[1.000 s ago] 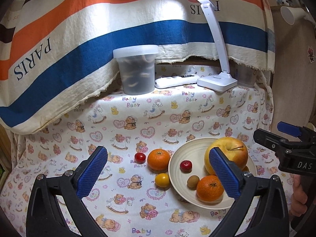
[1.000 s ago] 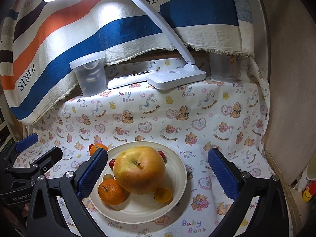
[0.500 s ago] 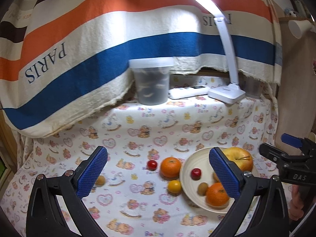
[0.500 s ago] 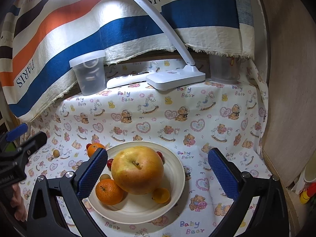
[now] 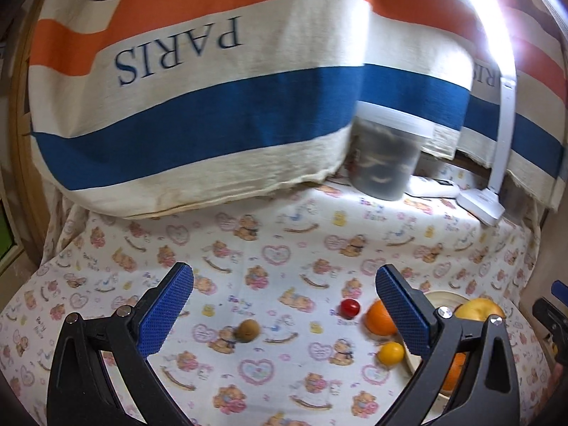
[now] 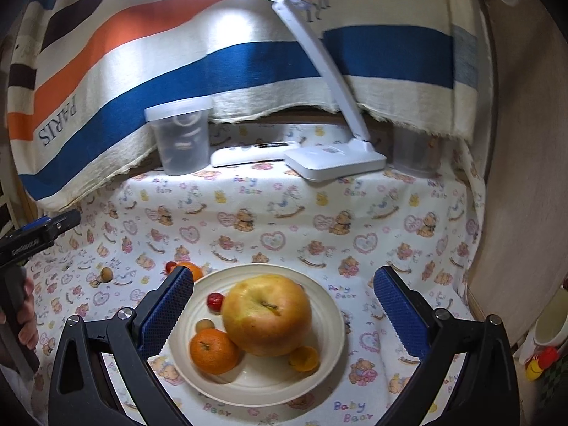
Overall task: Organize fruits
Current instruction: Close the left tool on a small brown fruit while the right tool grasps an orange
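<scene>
A cream plate [image 6: 319, 372] holds a big yellow apple [image 6: 266, 314], an orange [image 6: 213, 350], a small red fruit [image 6: 214, 300], a small brown fruit [image 6: 205, 324] and a small orange fruit [image 6: 303, 358]. On the cloth left of the plate lie a brown kiwi-like fruit [image 5: 247, 330], a red cherry tomato [image 5: 349, 308], an orange [image 5: 380, 317] and a small yellow fruit [image 5: 390, 352]. My left gripper [image 5: 284, 314] is open and empty, above the cloth with the brown fruit between its fingers' lines. My right gripper [image 6: 284, 310] is open and empty over the plate.
A lidded plastic tub [image 6: 181, 135], a white remote [image 6: 248, 154] and a white desk lamp [image 6: 333, 161] stand at the back. A striped PARIS cloth [image 5: 213, 88] hangs behind. A wooden wall [image 6: 525, 177] bounds the right side.
My left gripper has swung left and away from the plate, bringing the brown fruit on the cloth into view. My right gripper has barely moved.
</scene>
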{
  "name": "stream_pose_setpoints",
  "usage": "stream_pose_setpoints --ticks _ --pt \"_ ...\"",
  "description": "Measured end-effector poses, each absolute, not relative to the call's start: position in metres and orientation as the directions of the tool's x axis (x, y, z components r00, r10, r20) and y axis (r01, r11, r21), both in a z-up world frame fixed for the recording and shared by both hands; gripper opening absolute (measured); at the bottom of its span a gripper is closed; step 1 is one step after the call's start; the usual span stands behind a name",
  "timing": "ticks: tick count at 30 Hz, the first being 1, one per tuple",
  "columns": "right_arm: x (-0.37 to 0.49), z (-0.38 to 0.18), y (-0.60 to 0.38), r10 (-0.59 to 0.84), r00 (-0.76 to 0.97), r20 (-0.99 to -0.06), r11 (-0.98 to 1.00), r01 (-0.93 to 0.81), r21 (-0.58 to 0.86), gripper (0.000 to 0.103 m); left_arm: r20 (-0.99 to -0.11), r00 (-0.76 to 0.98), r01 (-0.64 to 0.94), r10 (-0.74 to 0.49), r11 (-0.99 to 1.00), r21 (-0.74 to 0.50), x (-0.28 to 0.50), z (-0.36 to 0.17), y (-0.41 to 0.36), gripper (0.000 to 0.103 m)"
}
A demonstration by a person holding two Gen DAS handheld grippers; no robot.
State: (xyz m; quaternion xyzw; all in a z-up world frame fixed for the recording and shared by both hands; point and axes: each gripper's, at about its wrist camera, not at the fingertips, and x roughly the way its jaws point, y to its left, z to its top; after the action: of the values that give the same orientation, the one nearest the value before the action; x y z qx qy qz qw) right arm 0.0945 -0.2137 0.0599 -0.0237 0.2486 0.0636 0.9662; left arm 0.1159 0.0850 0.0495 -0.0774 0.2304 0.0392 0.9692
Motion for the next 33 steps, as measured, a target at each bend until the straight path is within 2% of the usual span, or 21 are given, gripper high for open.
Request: stream_pose_setpoints --ticks 7,11,15,19,22,24,27,33 --pt "0.108 0.067 -0.177 0.21 0.827 -0.522 0.974 -0.224 0.037 0.102 -0.5 0.865 -0.157 0.044 0.97 -0.185 0.125 0.039 0.105 0.101" --pt "0.128 0.062 -0.144 0.264 0.77 -0.581 0.954 -0.299 0.037 0.102 -0.52 0.852 -0.182 0.061 0.966 -0.186 0.128 0.034 0.109 0.101" --pt "0.153 0.05 -0.11 0.265 0.728 -0.632 0.942 -0.335 0.009 0.102 -0.525 0.849 -0.191 0.059 0.961 -0.202 0.129 0.033 0.113 0.101" --pt "0.192 0.026 -0.075 0.208 0.653 -0.728 0.931 -0.362 -0.058 0.102 -0.541 0.84 -0.2 0.051 0.955 -0.219 0.133 0.028 0.119 0.101" --pt "0.213 0.01 -0.062 0.164 0.618 -0.769 0.923 -0.372 -0.102 0.095 -0.562 0.825 -0.221 0.051 0.945 -0.239 0.138 0.021 0.125 0.101" --pt "0.224 -0.001 -0.058 0.143 0.584 -0.799 0.919 -0.377 -0.111 0.094 -0.584 0.811 -0.224 0.029 0.938 -0.265 0.143 0.014 0.128 0.101" --pt "0.238 -0.019 -0.056 0.119 0.52 -0.846 0.922 -0.375 -0.101 0.084 -0.612 0.791 -0.23 0.022 0.937 -0.262 0.151 0.003 0.128 0.101" --pt "0.245 -0.037 -0.051 0.092 0.504 -0.859 0.912 -0.388 -0.13 0.073 -0.652 0.758 -0.217 0.015 0.948 -0.232 0.162 -0.01 0.122 0.098"
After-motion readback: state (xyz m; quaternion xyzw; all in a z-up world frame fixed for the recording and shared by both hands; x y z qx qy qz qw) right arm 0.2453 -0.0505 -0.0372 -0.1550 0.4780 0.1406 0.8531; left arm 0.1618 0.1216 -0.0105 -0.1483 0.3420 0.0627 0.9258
